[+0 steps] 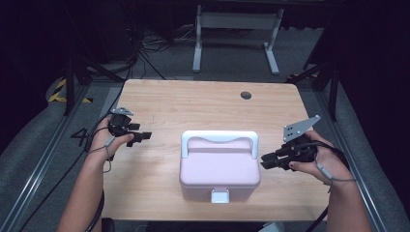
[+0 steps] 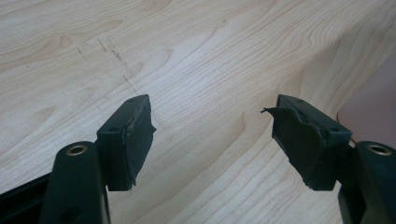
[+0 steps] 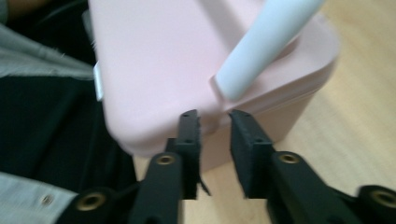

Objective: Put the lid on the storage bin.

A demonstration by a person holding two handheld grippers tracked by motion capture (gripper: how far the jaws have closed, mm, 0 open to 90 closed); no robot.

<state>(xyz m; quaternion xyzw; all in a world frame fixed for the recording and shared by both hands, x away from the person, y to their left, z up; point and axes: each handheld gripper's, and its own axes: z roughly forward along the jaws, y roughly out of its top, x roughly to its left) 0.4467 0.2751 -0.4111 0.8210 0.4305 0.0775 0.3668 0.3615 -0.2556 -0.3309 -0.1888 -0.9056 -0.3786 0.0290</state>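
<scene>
While both tongs hover, one wooden bench [image 1: 159, 104] carries one pink box [image 1: 220, 169] between them, lid shut, contents hidden, white handle [image 1: 220, 138] running tongs to tongs, latch [image 1: 220, 195] facing the person. Right tongs [image 1: 267, 161] just beside box, jaws narrowly apart, empty. Left tongs [image 1: 143, 136] well apart from box, jaws spread wide, empty.

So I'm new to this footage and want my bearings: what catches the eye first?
The pink box with a white handle and front latch, shut, at the near middle of the wooden table. A hand-held gripper flanks it each side: the left gripper wide open over bare wood, the right gripper narrowly open by the box's side.
</scene>
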